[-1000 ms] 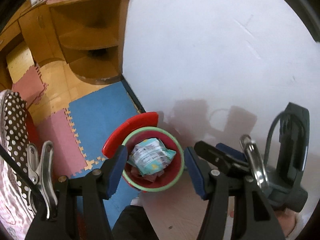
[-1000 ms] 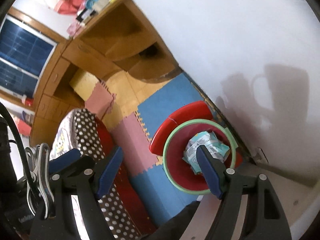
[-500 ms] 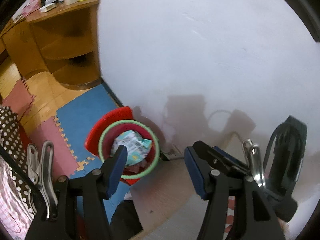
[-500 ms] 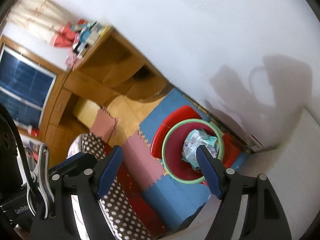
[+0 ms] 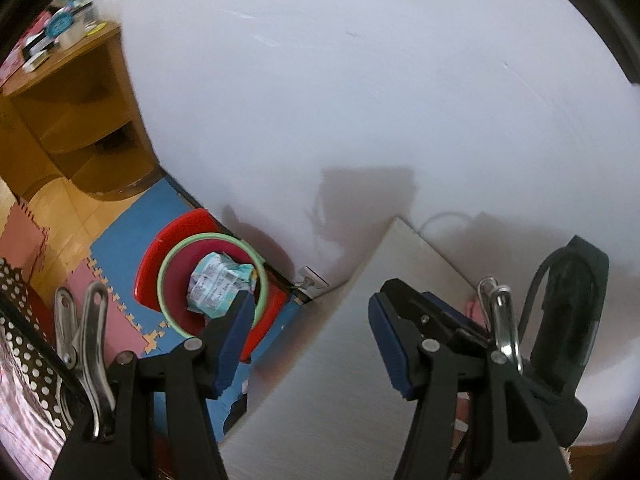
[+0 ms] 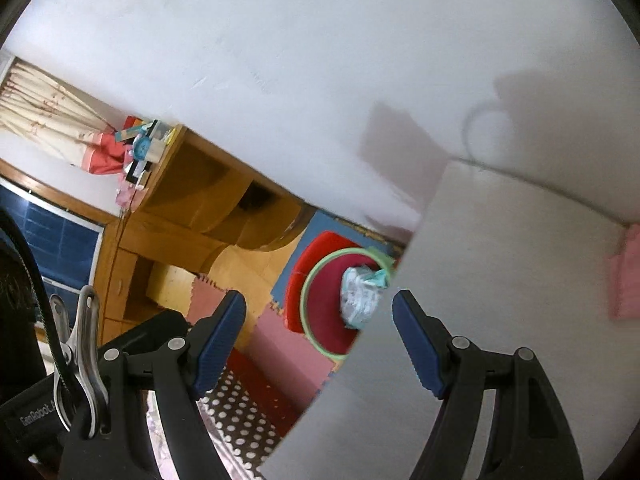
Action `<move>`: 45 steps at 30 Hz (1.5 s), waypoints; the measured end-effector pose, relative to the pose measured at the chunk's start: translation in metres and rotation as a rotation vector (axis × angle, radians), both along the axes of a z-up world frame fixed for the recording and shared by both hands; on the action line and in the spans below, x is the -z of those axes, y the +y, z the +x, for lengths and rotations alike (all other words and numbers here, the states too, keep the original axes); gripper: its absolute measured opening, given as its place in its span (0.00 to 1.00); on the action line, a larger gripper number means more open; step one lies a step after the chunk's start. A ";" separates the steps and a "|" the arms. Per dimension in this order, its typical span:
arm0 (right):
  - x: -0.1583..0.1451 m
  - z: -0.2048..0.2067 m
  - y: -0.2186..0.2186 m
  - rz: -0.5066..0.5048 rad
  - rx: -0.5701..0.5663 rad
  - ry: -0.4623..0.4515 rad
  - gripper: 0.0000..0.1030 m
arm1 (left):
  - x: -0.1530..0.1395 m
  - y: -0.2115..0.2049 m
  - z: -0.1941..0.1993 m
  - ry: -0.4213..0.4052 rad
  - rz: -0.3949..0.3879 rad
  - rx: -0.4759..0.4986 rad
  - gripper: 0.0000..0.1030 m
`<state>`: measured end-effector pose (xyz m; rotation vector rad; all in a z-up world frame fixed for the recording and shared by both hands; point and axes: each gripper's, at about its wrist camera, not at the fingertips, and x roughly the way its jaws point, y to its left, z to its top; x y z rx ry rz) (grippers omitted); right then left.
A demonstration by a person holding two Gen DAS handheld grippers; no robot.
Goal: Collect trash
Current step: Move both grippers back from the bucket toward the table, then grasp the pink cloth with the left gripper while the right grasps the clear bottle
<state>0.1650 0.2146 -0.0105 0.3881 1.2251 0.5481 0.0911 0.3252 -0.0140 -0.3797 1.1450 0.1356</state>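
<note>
A red trash bin with a pale green rim (image 5: 168, 268) (image 6: 310, 292) stands on the floor against the white wall, its red lid tipped back. A crumpled light-blue and white wrapper (image 5: 218, 286) (image 6: 360, 294) lies inside it. My left gripper (image 5: 308, 340) is open and holds nothing, hovering over the near corner of a white table (image 5: 360, 360), with the bin down to its left. The right gripper (image 6: 318, 340) is also open and holds nothing, above the table's edge (image 6: 480, 280), with the bin just beyond its fingers. A pink thing (image 6: 626, 272) lies on the table at the right, blurred.
Blue and pink foam mats (image 5: 116, 248) cover the floor around the bin. A wooden corner shelf (image 5: 80, 120) (image 6: 208, 208) with clutter on top stands at the left. A polka-dot cloth (image 6: 244, 416) lies below. The other gripper's black body (image 5: 568, 312) is at the right.
Both grippers have risen and drawn back to the right from the bin. The bin has shrunk and slid left in both views, and the white table now fills the lower right.
</note>
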 end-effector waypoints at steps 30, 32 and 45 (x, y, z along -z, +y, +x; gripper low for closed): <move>-0.030 -0.044 -0.189 -0.423 0.081 -0.353 0.75 | 0.064 -0.170 0.041 0.024 -0.023 0.328 0.61; -0.029 -0.044 -0.190 -0.489 0.057 -0.387 0.75 | 0.073 -0.172 0.044 0.034 -0.033 0.330 0.61; -0.001 -0.055 -0.160 -0.872 -0.187 -0.589 0.75 | 0.110 -0.191 0.051 0.069 -0.076 0.333 0.61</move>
